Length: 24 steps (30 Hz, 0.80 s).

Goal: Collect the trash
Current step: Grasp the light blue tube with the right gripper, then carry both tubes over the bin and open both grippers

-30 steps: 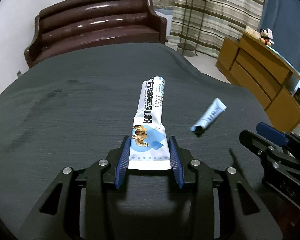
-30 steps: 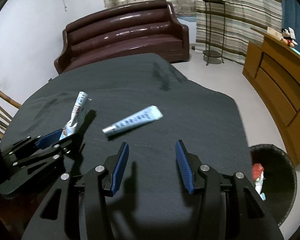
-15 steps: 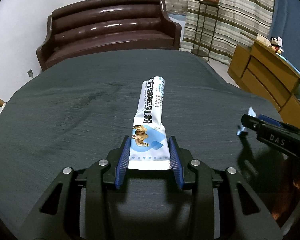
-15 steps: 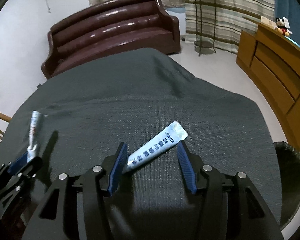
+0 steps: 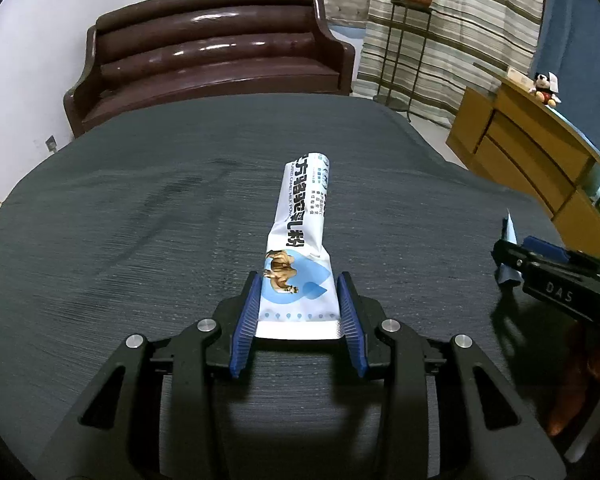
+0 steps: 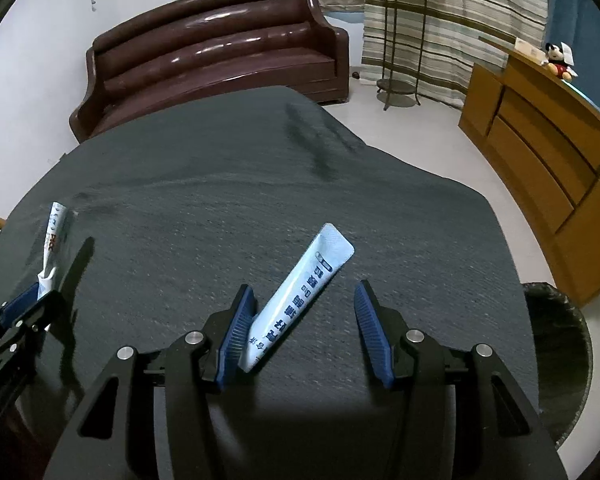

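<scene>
left gripper [image 5: 298, 312]: black plastic frame, angular arms with triangular cut-outs
left pads [image 5: 246, 320]: blue, ribbed, long and narrow, one on each finger
left screws [image 5: 207, 325]: four silver round heads, two on each side of the frame
right gripper [image 6: 308, 328]: same black build, same triangular cut-outs
right pads [image 6: 370, 334]: blue, ribbed
right screws [image 6: 415, 335]: four silver round heads
marking: white letters "DAS" on the right gripper's black side, seen from the left wrist

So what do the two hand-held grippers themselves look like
Both look alike: the left hand-held gripper and right hand-held gripper have matte black angular frames with triangular cut-outs, silver pivot bolts and ribbed blue pads. The right one's side carries raised "DAS" lettering. No cables or sleeves show.
</scene>
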### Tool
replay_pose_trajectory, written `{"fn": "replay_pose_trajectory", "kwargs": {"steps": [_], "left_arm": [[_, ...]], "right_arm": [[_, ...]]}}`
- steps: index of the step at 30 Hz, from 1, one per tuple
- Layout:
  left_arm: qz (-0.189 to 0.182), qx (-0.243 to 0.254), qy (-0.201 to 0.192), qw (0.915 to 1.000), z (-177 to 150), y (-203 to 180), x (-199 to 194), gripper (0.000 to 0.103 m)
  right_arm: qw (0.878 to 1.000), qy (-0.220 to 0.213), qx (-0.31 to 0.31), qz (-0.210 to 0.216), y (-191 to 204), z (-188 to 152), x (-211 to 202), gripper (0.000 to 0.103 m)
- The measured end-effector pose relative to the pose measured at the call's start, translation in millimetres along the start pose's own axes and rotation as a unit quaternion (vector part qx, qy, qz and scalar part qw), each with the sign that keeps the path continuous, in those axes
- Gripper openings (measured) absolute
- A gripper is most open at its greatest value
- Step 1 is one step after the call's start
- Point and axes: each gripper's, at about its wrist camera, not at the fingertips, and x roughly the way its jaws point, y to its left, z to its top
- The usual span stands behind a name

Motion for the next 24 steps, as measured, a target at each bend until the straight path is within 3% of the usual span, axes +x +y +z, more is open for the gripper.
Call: {"fn": "replay_pose_trajectory", "kwargs": {"steps": [4, 9, 13, 24], "left_arm": [[-0.007, 0.005, 0.000, 1.0000, 0, -9, 1, 0.038], [-0.015, 0.010, -0.002, 0.9998, -2, -21, 0, 0.038], [-0.021, 0.014, -0.005, 0.9997, -4, -32, -3, 0.038], [-0.048, 0.024, -0.014, 0.9984, -17, -84, -22, 0.038]], "right_arm": [[1.000, -0.001, -0.004, -0.002, -5, -3, -2, 0.052], [1.000, 0.001, -0.010, 0.012, -7, -3, -4, 0.026], [1.000, -0.003, -0.016, 0.019, -11, -7, -8, 0.016], [0.999, -0.038, -0.008, 0.027, -45, -26, -45, 0.013]]}}
